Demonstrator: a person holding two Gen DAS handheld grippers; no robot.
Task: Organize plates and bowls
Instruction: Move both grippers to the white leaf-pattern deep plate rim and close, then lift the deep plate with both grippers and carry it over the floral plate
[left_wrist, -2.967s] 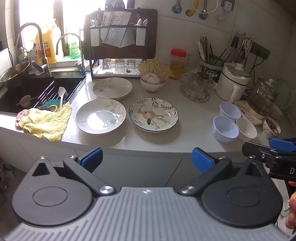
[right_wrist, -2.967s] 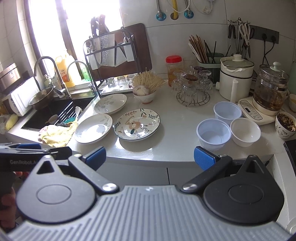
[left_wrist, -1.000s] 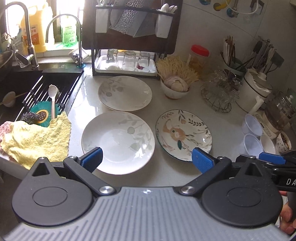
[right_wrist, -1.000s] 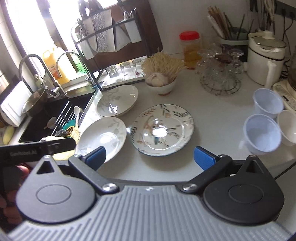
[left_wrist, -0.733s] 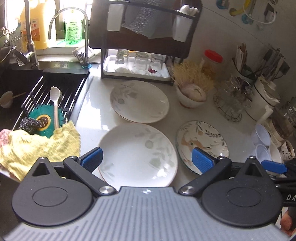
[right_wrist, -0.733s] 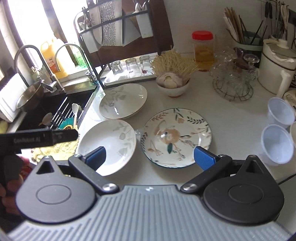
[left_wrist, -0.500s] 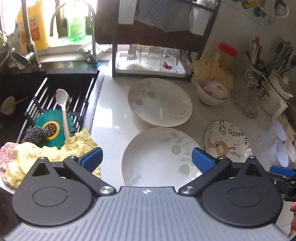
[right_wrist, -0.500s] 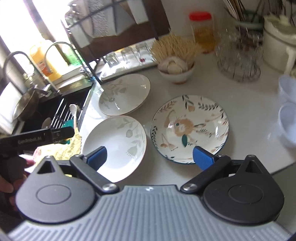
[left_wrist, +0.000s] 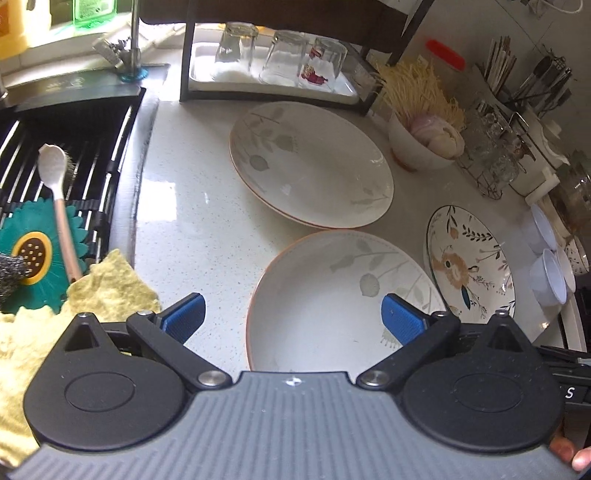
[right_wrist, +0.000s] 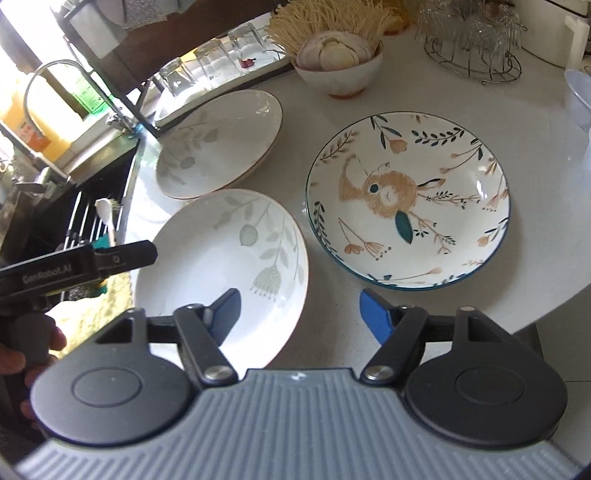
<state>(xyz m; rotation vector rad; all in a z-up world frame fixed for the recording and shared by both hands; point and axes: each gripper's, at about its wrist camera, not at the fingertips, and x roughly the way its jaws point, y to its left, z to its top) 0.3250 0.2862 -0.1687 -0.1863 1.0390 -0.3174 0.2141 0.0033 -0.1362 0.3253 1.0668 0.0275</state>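
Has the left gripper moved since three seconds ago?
Yes. The left gripper has come forward over the counter: the near leaf plate, once far ahead, now lies between its open jaws.

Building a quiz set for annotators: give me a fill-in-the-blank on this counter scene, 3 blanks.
1. The round plate with the blue rim is painted with a ____.
2. On the dish rack tray stand ____ upturned clear glasses.
3. The left gripper and right gripper both have their jaws ____, holding nothing, near the closest white leaf-print plate.

Missing words: rabbit; three; open
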